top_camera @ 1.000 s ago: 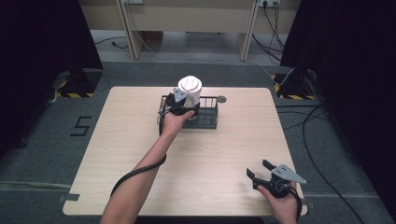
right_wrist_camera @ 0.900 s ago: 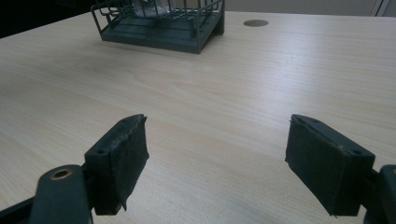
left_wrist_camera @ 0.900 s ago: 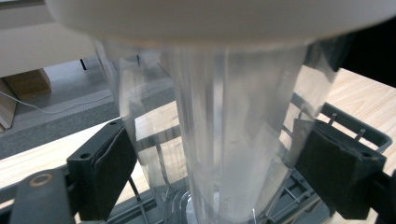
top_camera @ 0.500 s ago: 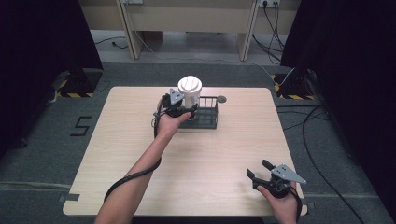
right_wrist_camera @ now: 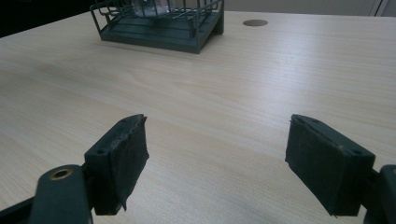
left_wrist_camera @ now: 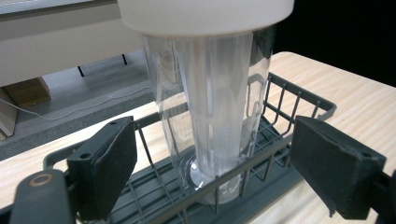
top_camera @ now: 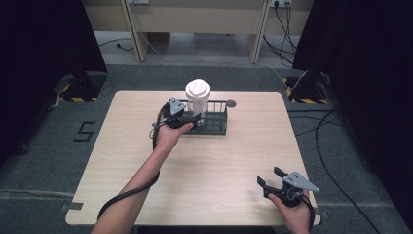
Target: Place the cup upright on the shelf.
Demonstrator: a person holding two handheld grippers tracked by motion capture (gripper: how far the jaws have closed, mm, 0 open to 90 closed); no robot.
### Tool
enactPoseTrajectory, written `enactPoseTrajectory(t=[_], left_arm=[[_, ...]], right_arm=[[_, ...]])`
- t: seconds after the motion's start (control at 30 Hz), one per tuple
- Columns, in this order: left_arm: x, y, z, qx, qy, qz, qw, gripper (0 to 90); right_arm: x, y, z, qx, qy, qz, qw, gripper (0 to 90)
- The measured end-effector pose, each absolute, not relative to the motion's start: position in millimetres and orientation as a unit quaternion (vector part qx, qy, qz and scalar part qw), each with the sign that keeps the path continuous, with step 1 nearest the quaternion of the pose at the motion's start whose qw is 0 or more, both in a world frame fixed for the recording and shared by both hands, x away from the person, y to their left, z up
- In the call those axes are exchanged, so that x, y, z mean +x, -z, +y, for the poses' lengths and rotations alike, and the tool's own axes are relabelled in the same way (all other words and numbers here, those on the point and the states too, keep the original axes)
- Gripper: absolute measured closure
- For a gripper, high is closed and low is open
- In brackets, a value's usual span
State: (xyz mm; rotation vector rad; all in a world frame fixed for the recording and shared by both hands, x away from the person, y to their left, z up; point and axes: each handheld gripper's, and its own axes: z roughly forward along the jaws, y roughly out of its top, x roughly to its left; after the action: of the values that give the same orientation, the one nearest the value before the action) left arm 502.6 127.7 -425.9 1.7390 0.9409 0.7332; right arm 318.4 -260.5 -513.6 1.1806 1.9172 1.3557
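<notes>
Clear tumbler [left_wrist_camera: 219,112] in rack [left_wrist_camera: 299,98], between left gripper's [left_wrist_camera: 212,177] spread jaws.

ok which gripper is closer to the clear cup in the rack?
Left. The left gripper is at the wire rack, open jaws either side of the clear cup. The right gripper sits open near the table's near right corner.

Black left claw [top_camera: 187,118], grey-plated right claw [top_camera: 271,179], trailing cable [top_camera: 127,194]
</notes>
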Motion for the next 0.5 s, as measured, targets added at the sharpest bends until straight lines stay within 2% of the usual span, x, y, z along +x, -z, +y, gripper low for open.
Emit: enactPoseTrajectory(t=[0.5], left_arm=[[483, 426, 146, 0.715, -0.301, 0.386, 0.499, 14.7]], right_arm=[[318, 514, -260, 0.435, -0.498, 0.705, 0.255, 21.2]])
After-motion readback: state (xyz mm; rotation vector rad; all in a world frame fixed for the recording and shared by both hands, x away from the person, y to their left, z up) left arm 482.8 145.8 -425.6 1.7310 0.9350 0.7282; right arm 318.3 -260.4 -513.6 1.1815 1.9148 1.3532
